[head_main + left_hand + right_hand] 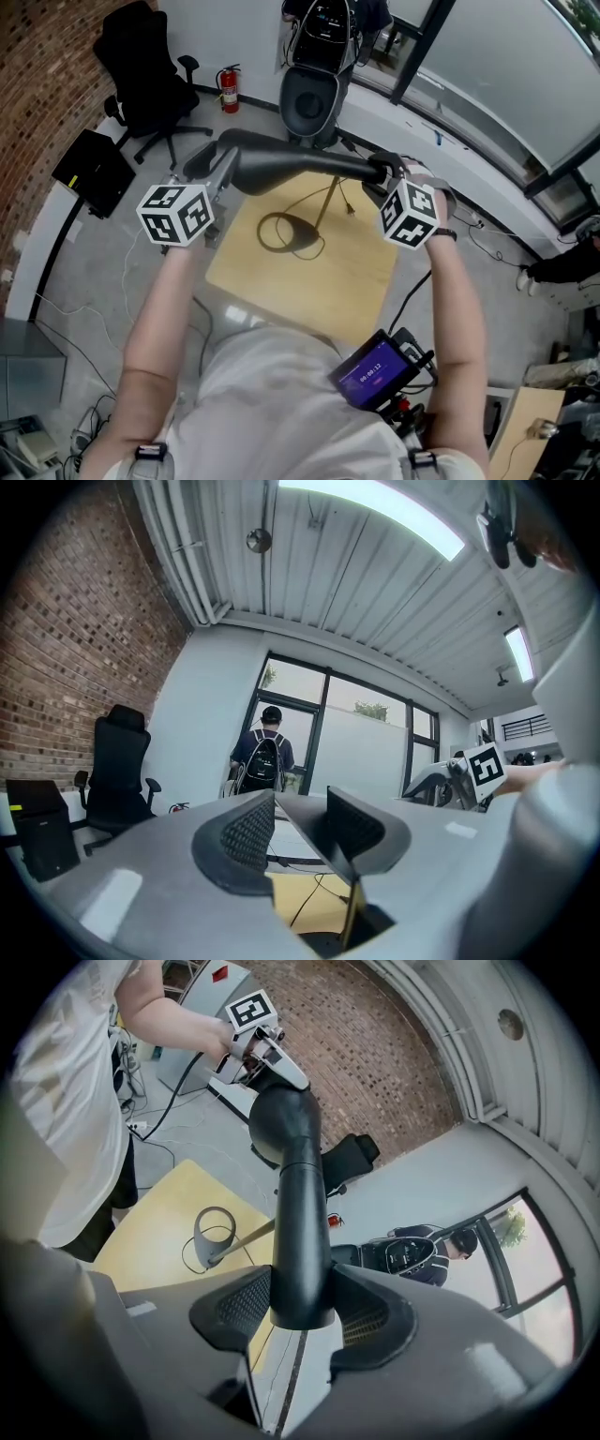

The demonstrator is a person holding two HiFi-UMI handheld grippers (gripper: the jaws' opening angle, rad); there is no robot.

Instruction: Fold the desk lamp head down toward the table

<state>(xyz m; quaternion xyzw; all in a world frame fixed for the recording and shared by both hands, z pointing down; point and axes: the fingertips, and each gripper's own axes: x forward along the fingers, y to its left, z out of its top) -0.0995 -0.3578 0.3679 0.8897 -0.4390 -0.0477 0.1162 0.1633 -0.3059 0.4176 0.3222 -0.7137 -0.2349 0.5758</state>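
**A:** What is held by the right gripper (302,1297)?

**B:** The thin end of the black lamp head (298,1206) is squeezed between its two jaws. It is seen at the bottom middle of the right gripper view.

**A:** Why is it held there?

**B:** That end is judged to be nearest the joint. The lamp can be kept steady there while the wide end is tipped.

**A:** And the left gripper (300,822)?

**B:** Its jaws are set apart. A thin edge of the lamp head is seen slanting between them, close against the pad on the right of the picture. A gap is left beside the other pad. So the edge looks to be pushed on, not squeezed.

**A:** Where is the lamp head?

**B:** It is stretched across the upper middle of the head view, from one gripper to the other. It is held well above the wooden table (309,286).

**A:** What is under it?

**B:** The ring base (199,1237) is laid on the table. The thin gold stem (246,1239) is leaned up from it.

**A:** Is the job done?

**B:** Not yet, it is judged. The wide end must be brought down toward the table.
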